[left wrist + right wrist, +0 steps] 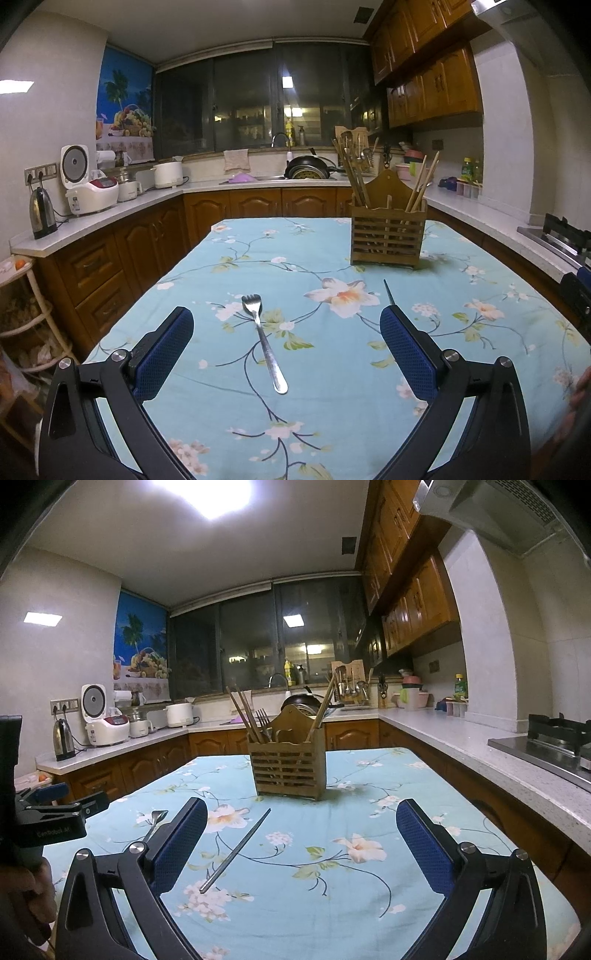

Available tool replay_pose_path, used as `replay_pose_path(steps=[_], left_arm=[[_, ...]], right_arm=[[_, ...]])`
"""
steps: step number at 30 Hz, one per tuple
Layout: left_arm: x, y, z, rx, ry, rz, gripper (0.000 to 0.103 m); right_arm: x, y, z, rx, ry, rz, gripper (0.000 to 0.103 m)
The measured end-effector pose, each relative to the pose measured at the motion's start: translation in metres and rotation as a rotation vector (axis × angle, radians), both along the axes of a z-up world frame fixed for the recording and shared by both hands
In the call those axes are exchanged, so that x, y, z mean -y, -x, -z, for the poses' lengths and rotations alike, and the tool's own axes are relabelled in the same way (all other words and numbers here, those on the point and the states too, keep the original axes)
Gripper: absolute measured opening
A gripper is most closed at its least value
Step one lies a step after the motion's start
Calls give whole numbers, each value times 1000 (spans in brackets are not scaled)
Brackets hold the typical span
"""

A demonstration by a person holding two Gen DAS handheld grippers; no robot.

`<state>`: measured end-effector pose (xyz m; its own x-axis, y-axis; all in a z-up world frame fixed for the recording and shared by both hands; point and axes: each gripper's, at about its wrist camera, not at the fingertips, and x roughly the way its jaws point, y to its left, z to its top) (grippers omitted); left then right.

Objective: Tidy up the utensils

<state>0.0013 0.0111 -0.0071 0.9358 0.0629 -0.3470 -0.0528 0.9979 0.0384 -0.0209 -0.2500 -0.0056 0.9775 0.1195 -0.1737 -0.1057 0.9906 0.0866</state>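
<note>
A metal fork [264, 341] lies on the flowered tablecloth [314, 413], tines away, between the fingers of my open left gripper [286, 325], which holds nothing. A wooden slatted utensil holder [388, 230] with chopsticks stands farther back right. A thin metal chopstick [387, 291] shows just past the right finger. In the right wrist view my right gripper [301, 816] is open and empty above the metal chopstick [236, 851]. The holder [287, 766] stands behind it, holding chopsticks and a fork. The fork's tines [158, 816] peek out past the left finger.
The left gripper body [51, 816] shows at the left edge of the right wrist view. Kitchen counters [110, 218] surround the table, with a kettle [42, 212] and rice cookers on the left, a sink at the back and a stove [554, 738] on the right.
</note>
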Motion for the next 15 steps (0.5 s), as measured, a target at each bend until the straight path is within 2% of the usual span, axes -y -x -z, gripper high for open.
replay_pose_path(steps=[15], left_arm=[[1, -4, 0, -3, 8, 5, 103]], right_arm=[[-1, 0, 0, 0, -2, 1, 103]])
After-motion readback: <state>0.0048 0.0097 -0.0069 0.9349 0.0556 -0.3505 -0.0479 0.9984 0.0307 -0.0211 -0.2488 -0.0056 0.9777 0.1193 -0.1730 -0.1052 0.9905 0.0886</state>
